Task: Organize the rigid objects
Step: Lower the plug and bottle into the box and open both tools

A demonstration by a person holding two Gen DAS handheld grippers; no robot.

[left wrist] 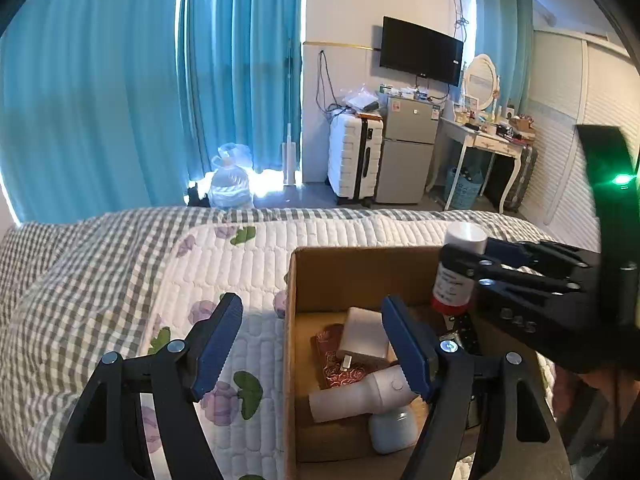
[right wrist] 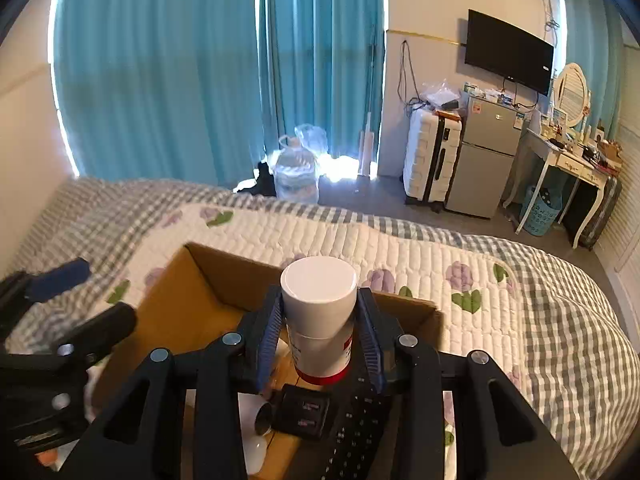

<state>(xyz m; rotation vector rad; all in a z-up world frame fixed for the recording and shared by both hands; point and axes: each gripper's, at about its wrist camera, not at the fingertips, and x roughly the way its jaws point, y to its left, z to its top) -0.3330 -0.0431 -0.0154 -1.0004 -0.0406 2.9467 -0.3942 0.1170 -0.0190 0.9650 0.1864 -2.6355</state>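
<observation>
right gripper [right wrist: 318, 344]: clamped on the white bottle [right wrist: 320, 320], pads squeezing both sides just under the cap, bottle roughly upright with its red band at the bottom. Grip looks solid to me.

left gripper [left wrist: 316, 344]: jaws wide apart, holding nothing. One finger sits over the quilt [left wrist: 248, 256], the other over the inside of the box.

where the bottle is: hanging above the open cardboard box [left wrist: 290, 360], over its right-hand part, not touching anything in there yet.

what's already in the box: a white flashlight-looking thing [left wrist: 360, 394], a flat white block [left wrist: 366, 334], a red patterned pouch [left wrist: 332, 364], a black remote [right wrist: 352, 428] and a small black gadget [right wrist: 304, 414].

how I'd do this step: lower it straight down, keep it upright, aim for bare cardboard toward the back wall, let go only once the base is resting. Dropping it onto the remote probably tips it.

edges: the far wall and right rim are near the bottle, so I'd avoid swinging sideways.

open room: plenty of free quilt left of the box. I'd park the left gripper there so the two don't bump.
</observation>
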